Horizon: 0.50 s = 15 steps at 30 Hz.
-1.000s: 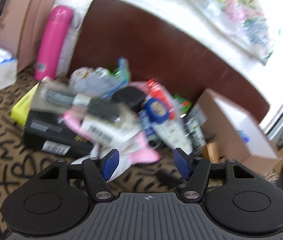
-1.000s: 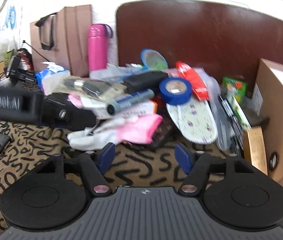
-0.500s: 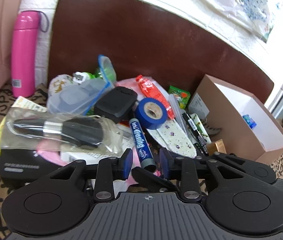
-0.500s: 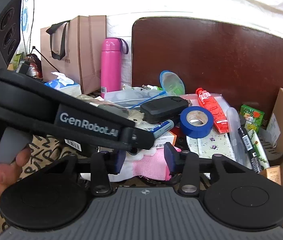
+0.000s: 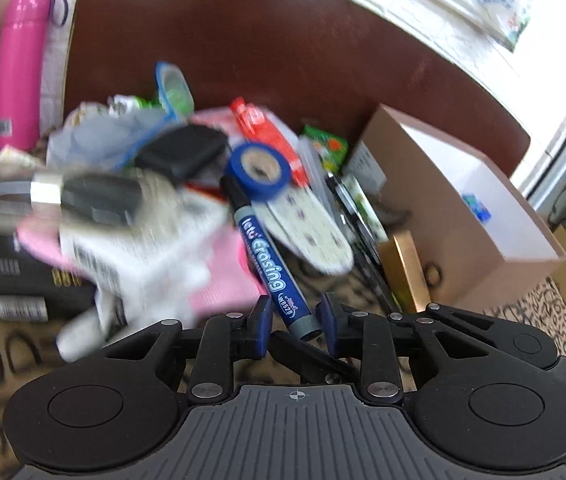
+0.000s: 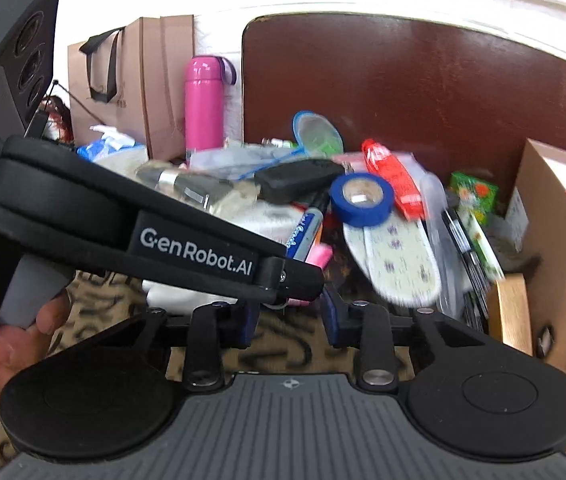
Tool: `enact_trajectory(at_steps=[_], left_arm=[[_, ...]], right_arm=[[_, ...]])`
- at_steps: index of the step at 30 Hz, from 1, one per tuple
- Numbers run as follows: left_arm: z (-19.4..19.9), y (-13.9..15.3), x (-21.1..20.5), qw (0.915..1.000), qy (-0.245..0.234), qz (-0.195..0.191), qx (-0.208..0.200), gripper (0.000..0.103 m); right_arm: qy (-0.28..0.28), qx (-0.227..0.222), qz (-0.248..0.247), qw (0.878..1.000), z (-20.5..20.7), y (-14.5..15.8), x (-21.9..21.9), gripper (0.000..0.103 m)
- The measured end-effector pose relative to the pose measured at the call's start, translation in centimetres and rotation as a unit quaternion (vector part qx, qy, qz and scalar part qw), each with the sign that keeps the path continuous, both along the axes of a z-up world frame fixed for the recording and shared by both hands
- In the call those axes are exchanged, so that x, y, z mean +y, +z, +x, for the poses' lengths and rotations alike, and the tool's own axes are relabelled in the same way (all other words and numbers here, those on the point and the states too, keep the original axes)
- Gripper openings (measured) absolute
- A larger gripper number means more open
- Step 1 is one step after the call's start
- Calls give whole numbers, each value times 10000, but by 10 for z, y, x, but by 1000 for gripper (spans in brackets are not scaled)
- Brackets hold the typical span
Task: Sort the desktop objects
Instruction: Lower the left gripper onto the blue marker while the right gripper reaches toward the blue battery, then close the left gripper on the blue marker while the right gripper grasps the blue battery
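Observation:
A blue whiteboard marker [image 5: 271,260] marked "Erasing" points away from me, its grey rear end between my left gripper's [image 5: 295,322] blue pads, which close around it with small gaps. The marker also shows in the right wrist view [image 6: 307,232], raised above the pile. A blue tape roll [image 5: 261,168] and a floral insole [image 5: 311,228] lie behind it. My right gripper [image 6: 287,320] is open and empty, low over the patterned cloth, just behind the left gripper body [image 6: 151,224].
A heap of objects: black case [image 5: 185,152], bagged black tool [image 5: 71,196], pink-white glove [image 5: 187,276], red packet [image 5: 267,132], pens [image 5: 353,216]. An open cardboard box [image 5: 475,208] stands at the right. A pink bottle [image 5: 21,68] and paper bag [image 6: 139,80] stand at the left.
My left gripper's jaws narrowed from wide open onto the marker's end and the marker lifted out of the pile. My right gripper narrowed a little, and the left gripper crossed in front of it.

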<state>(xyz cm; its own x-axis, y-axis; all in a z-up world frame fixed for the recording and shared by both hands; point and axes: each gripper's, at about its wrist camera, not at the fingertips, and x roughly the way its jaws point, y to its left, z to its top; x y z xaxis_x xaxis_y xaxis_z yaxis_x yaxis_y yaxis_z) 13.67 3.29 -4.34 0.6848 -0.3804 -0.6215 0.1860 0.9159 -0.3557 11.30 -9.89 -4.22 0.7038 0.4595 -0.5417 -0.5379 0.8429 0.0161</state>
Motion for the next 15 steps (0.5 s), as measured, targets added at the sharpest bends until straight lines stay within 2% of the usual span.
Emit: enact_trajectory(at_steps=[3, 6, 10, 12, 15], left_arm=[[-21, -13, -10, 9997, -47, -38, 217, 24], [-41, -28, -17, 9983, -98, -210, 525, 20], [-63, -40, -29, 9964, -284, -263, 754, 21], [-69, -40, -35, 9962, -365, -260, 743, 38], [-67, -35, -35, 9973, -271, -250, 638, 51]], right_arm=[[23, 262, -31, 9997, -20, -9, -12, 36], [51, 579, -84, 9983, -41, -20, -25, 27], [7, 856, -74, 9963, -68, -28, -41, 27], [-68, 843, -65, 9964, -78, -28, -46, 28], [-242, 756, -54, 9968, -81, -26, -51, 31]])
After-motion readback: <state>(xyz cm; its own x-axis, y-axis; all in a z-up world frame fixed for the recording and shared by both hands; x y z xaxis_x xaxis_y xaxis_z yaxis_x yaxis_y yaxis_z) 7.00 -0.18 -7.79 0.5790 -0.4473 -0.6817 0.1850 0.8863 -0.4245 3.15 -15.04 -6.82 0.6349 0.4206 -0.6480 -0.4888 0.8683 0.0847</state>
